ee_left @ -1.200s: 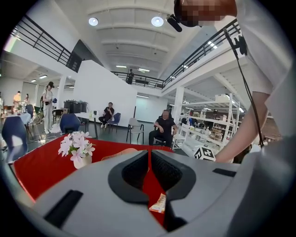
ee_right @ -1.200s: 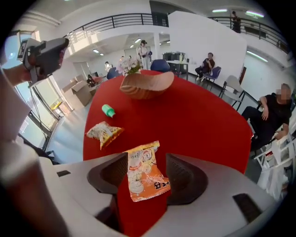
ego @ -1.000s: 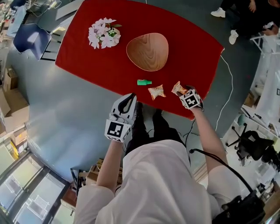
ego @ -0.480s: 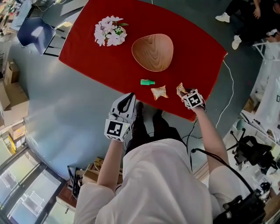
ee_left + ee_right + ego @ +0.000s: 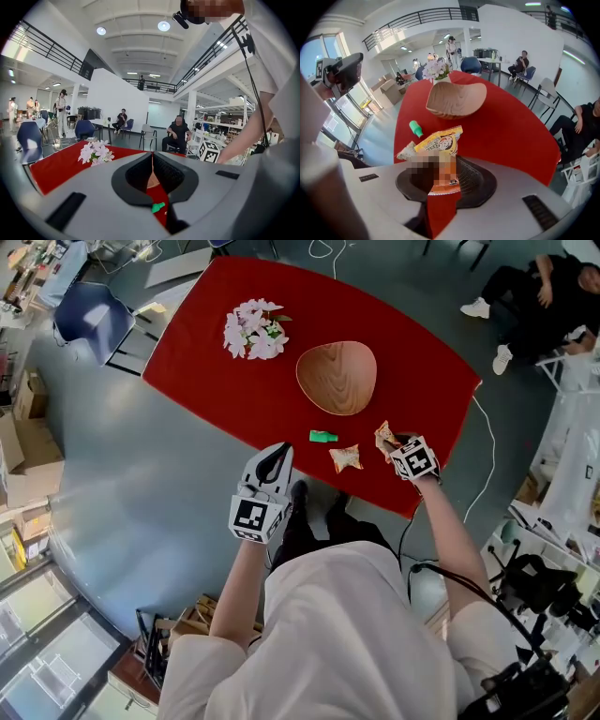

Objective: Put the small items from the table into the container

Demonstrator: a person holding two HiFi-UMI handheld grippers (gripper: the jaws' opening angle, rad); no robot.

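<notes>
A wooden bowl (image 5: 337, 378) (image 5: 454, 101) sits near the middle of the red table (image 5: 234, 399). My right gripper (image 5: 398, 448) (image 5: 440, 176) hangs over the table's near right edge. Its jaws are closing on an orange-yellow snack packet (image 5: 384, 438) (image 5: 439, 140), whose top sticks out above the pads. A second crumpled snack packet (image 5: 346, 457) (image 5: 405, 151) and a small green item (image 5: 323, 437) (image 5: 415, 127) (image 5: 158, 206) lie on the cloth between the bowl and the near edge. My left gripper (image 5: 275, 457) (image 5: 152, 157) hovers shut and empty just off the near edge.
A bunch of pale pink flowers (image 5: 254, 330) (image 5: 96, 152) lies at the far left of the table. A blue chair (image 5: 89, 315) stands to the left. Seated people (image 5: 534, 287) are at the far right, and a cable (image 5: 487, 446) runs along the floor.
My right gripper has shut on the snack packet and raised it off the cloth. My left gripper has drifted slightly up toward the table edge.
</notes>
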